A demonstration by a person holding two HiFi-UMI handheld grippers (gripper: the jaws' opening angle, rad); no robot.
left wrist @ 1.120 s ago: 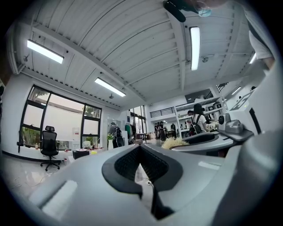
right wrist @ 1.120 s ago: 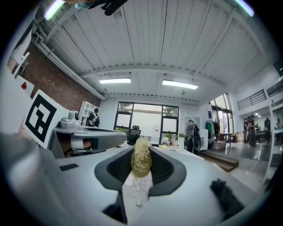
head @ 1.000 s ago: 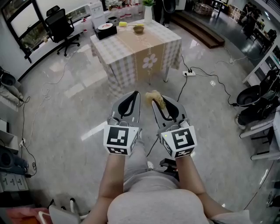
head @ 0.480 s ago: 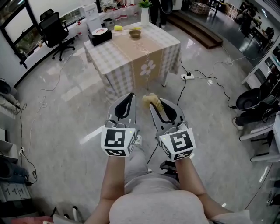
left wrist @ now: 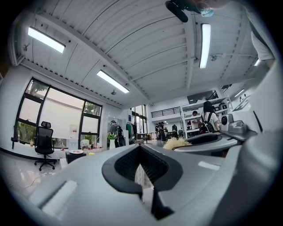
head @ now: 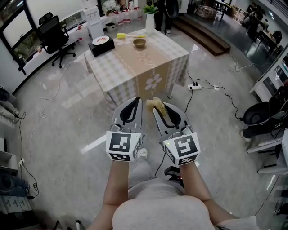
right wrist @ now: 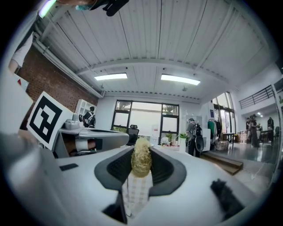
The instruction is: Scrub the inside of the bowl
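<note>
A small brown bowl point(head: 140, 43) stands on the far part of a table point(head: 118, 72) with a checked cloth and a beige runner. Both grippers are held level over the floor, well short of the table. My left gripper point(head: 135, 100) is shut with nothing in it, its dark pads point(left wrist: 132, 163) pressed together. My right gripper point(head: 157, 107) is shut on a yellowish fibrous scrubber point(head: 155, 103), which sticks up from between the pads point(right wrist: 141, 160). In the left gripper view the scrubber point(left wrist: 177, 143) shows beside the right gripper's body.
On the table also lie a yellow brush point(head: 126, 36), a black box with a plate point(head: 101, 43) and a potted plant point(head: 150, 10). An office chair point(head: 53, 35) stands at the left. Cables and a power strip point(head: 194, 86) lie on the floor at the right.
The table has grown larger and come nearer in the head view as the person walks toward it. Both grippers keep their pose, and the scrubber stays in the right one.
</note>
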